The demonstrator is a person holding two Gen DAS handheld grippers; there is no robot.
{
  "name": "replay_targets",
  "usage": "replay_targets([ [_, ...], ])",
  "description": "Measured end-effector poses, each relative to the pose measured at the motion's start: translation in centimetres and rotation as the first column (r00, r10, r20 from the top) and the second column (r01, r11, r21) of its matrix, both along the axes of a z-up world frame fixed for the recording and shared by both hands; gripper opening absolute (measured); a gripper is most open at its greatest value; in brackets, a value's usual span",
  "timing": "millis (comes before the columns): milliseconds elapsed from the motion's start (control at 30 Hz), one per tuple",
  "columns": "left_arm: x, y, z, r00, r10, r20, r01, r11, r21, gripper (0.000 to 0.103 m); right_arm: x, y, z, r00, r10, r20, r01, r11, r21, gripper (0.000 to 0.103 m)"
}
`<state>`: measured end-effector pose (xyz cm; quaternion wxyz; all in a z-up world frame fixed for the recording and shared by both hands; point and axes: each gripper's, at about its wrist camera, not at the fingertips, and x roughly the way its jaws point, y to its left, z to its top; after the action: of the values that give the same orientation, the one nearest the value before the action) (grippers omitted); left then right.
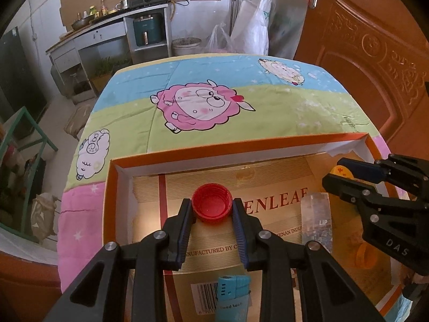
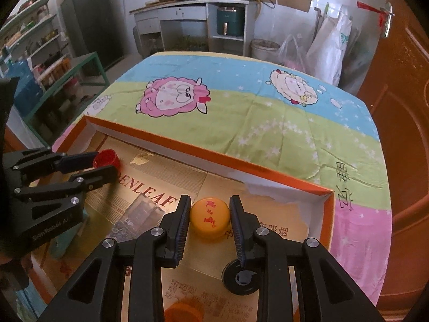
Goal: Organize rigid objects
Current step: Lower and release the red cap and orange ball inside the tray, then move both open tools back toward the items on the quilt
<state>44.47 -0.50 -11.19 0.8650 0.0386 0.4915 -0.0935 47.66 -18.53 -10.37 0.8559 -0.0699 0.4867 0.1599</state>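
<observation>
Both claws are over the orange box [image 1: 112,201], which sits on a surface w/ a cartoon sheep cloth [image 1: 203,107]; each is clamped on a cap. Left claw [image 1: 212,206] is closed on a red cap [image 1: 211,205], open side up, pads pressing both sides; can't tell if it's lifted or resting on the cardboard liner. Right claw [image 2: 210,218] is shut on a yellow-orange cap [image 2: 209,218] w/ red characters on top, near the box's far right corner.

Already in the box: blue lighter [image 1: 232,292] at the near edge; clear lip-balm case [image 1: 316,220] approx. mid-box; black round disc [image 2: 241,279] under the right claw's finger; an orange lid [image 2: 182,312] at the bottom edge of the right view, partly cut off.

Progress, as a judgement: fairly far along; several small items are gathered in the box and no loose ones show on the cloth, tho the views don't cover the near side. Left to do: prob. set both caps down inside and let go; whether more items wait out of frame, can't tell.
</observation>
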Motion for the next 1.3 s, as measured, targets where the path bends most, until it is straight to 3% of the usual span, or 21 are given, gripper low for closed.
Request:
replay_targets([
  [267,0.2,-0.2,0.0,1.000,-0.001,-0.010,0.000,1.000,-0.009,0.031,0.3,0.1,-0.6,1.000,0.001,-0.023,-0.002,1.000,-0.019,0.031],
  [367,0.3,-0.1,0.0,1.000,-0.004,-0.013,0.004,1.000,-0.026,0.036,0.4,0.2,-0.6,1.000,0.004,-0.022,-0.005,1.000,-0.022,0.032],
  [533,0.3,0.1,0.2,1.000,-0.005,-0.015,0.004,0.998,-0.061,0.041,0.4,0.1,-0.7,1.000,0.005,-0.025,-0.006,1.000,-0.017,0.047],
  [967,-1.3,0.8,2.4,0.998,0.011,0.060,-0.005,0.996,-0.086,0.057,-1.0,-0.2,0.6,1.000,-0.012,0.005,0.012,1.000,0.016,0.047],
  [1300,-4.4,1.7,4.2,0.996,0.032,0.084,-0.021,0.992,-0.123,0.057,-4.0,-1.1,2.9,0.999,-0.036,0.034,0.034,0.998,0.056,0.048],
])
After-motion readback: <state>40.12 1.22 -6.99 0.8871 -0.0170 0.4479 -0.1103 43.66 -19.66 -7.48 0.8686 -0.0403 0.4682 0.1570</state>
